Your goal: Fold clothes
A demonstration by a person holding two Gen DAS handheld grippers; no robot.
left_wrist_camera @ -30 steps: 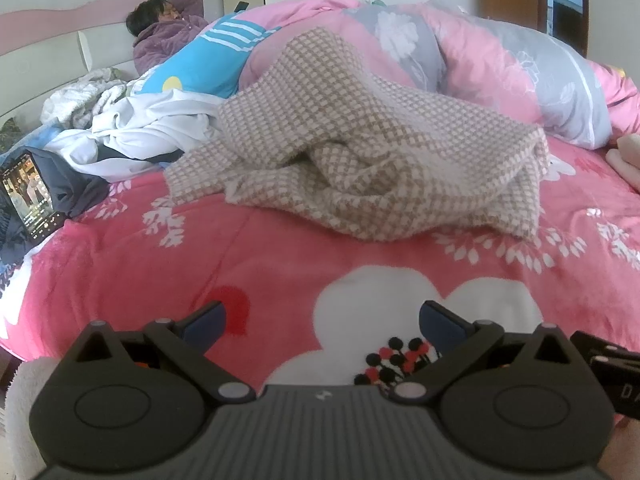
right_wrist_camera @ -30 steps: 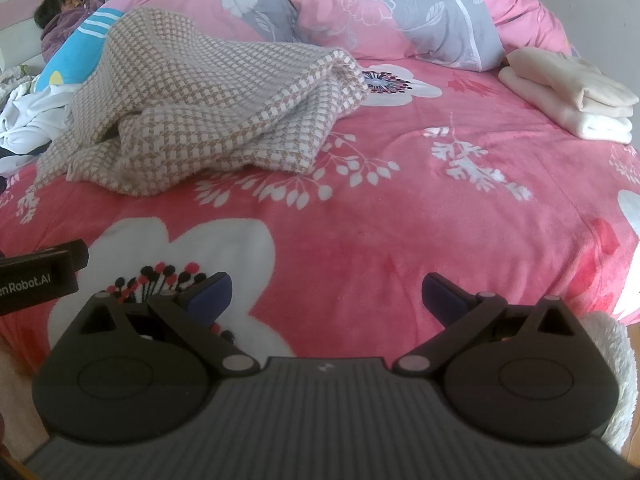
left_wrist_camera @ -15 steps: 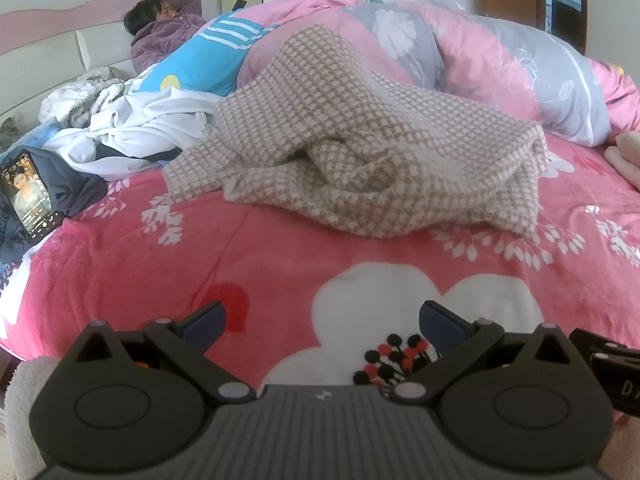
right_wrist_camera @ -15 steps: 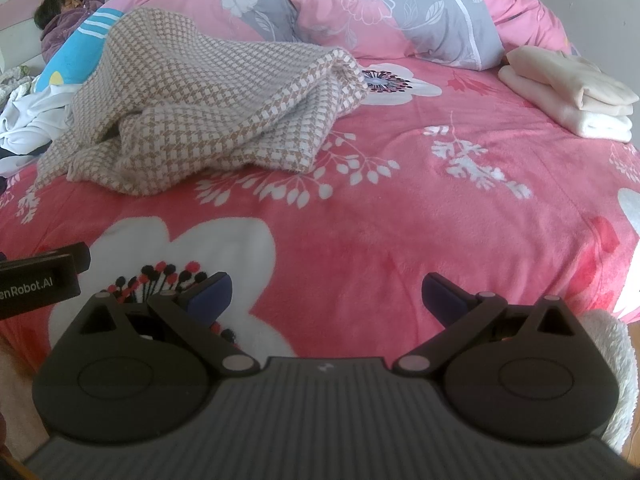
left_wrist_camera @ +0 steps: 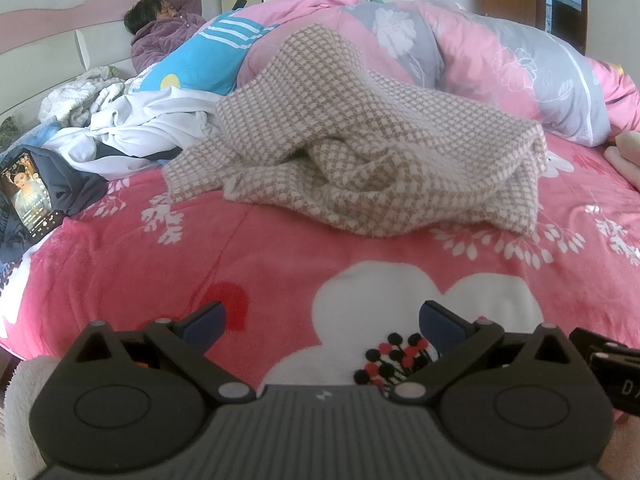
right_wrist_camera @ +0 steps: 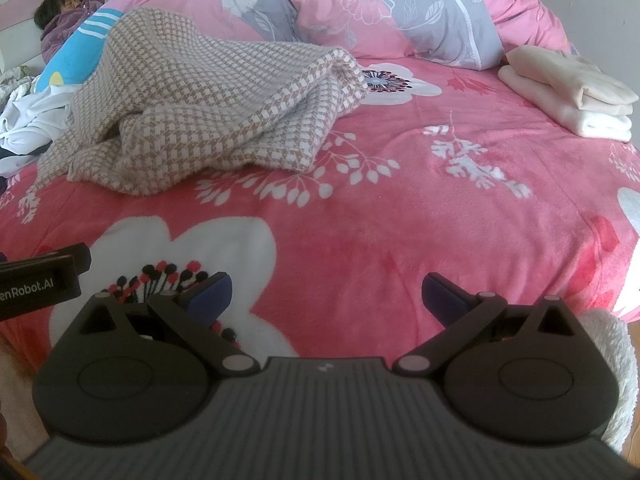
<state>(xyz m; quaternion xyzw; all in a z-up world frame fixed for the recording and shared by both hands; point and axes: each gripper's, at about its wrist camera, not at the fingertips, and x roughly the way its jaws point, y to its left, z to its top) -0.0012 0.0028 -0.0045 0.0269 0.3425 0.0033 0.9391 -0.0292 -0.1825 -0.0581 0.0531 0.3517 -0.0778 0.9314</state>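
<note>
A crumpled beige-and-white checked garment (left_wrist_camera: 360,152) (right_wrist_camera: 208,112) lies in a heap on the pink flowered bedspread (left_wrist_camera: 280,264) (right_wrist_camera: 420,208), far ahead of both grippers. My left gripper (left_wrist_camera: 322,320) hovers open over the near edge of the bed, nothing between its blue-tipped fingers. In the right wrist view, my right gripper (right_wrist_camera: 326,294) is open too and empty, with the garment ahead and to its left. The left gripper's body (right_wrist_camera: 40,280) shows at that view's left edge.
A stack of folded cream clothes (right_wrist_camera: 568,92) sits at the far right. A rolled pink-and-grey quilt (right_wrist_camera: 400,12) lines the back. A person (left_wrist_camera: 164,28) lies at the headboard beside white laundry (left_wrist_camera: 132,132). A lit phone (left_wrist_camera: 30,196) rests on dark cloth at left.
Both grippers have barely moved; the left wrist view has shifted very slightly. The garment lies as before.
</note>
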